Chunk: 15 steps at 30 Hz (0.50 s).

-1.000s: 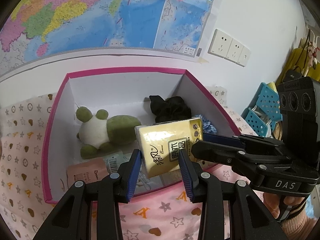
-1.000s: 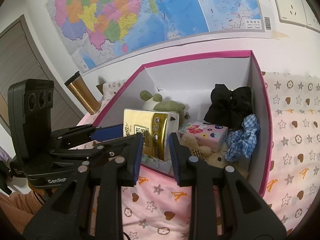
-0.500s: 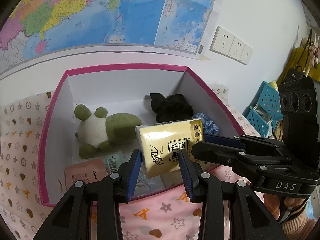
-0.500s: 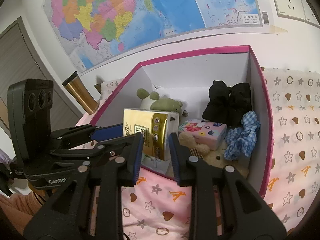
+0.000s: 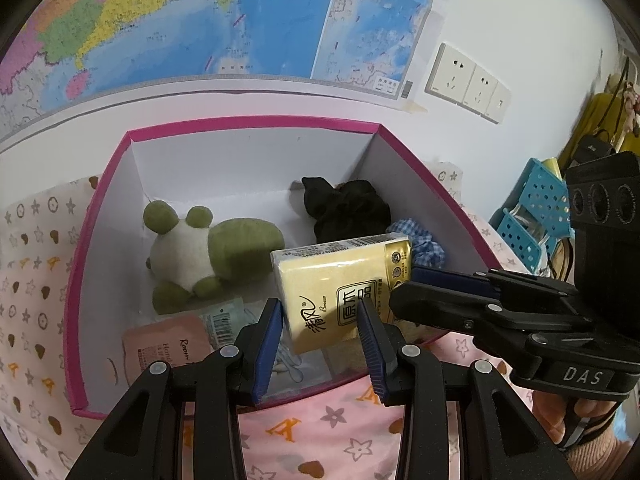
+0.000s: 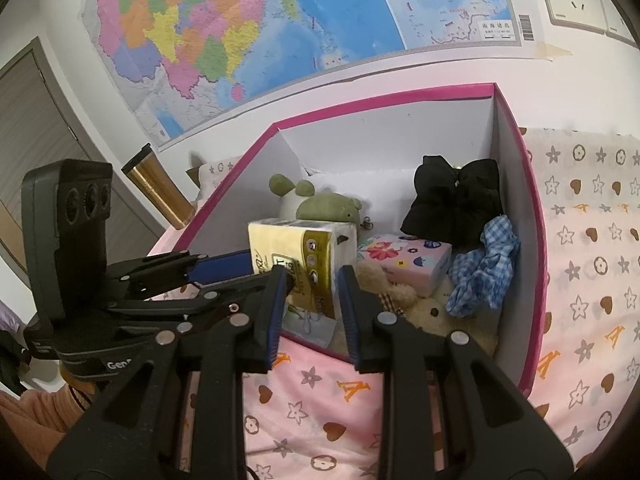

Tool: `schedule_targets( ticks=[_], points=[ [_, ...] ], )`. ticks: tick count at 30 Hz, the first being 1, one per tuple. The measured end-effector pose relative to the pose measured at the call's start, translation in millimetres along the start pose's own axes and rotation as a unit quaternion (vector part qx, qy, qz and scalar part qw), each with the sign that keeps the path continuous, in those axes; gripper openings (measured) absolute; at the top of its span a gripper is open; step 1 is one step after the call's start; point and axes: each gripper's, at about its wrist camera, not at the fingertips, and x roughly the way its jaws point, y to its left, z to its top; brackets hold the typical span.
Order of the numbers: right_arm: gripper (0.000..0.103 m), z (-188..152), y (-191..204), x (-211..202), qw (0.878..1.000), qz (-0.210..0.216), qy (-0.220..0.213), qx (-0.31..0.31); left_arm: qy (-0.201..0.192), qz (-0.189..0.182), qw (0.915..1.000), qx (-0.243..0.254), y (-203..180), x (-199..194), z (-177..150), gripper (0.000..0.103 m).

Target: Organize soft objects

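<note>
- We hold a yellow tissue pack (image 5: 344,288) in the air over the near edge of the pink box (image 5: 100,216), and both grippers are on it at once.
- Our left gripper (image 5: 320,332) grips the pack's near end across its narrow width; the jaws stand narrow, with the blue pads pressed against the pack's two sides.
- Our right gripper (image 6: 312,296) comes in from the right of the left wrist view and pinches the pack's right end, jaws narrow as well, closed on the pack.
- The pack's long axis runs roughly left to right across the box's near wall, tilted, with its printed face turned up toward the left camera.
- The relation that matters to us: the pack hangs just above the box's near part, so the open floor lies ahead and below the jaws, toward the far wall.
- Already in the box lie a green and white plush toy (image 5: 200,248) at far left, black cloth (image 5: 344,208) at far right, a blue checked scrunchie (image 6: 480,268) and a flowered tissue pack (image 6: 408,264).
- We judge the free floor between the plush toy and the black cloth the likeliest landing spot.
</note>
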Motion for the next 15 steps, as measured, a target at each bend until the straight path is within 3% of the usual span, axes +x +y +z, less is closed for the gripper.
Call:
schedule_targets(
  ticks=[9, 11, 15],
  points=[
    [0.031, 0.9, -0.3, 0.5, 1.0, 0.002, -0.002, 0.004, 0.006, 0.0, 1.0, -0.008, -0.1, 6.3, -0.1, 0.038],
    [0.031, 0.7, 0.3, -0.1, 1.0, 0.001, -0.003, 0.006, 0.003, 0.011, 0.9999, -0.004, -1.7, 6.8, -0.9, 0.043],
    [0.034, -1.6, 2.8, -5.1, 1.0, -0.002, -0.008, 0.003, -0.009, 0.017, 0.9998, -0.011, 1.1, 1.1, -4.0, 0.063]
  ],
)
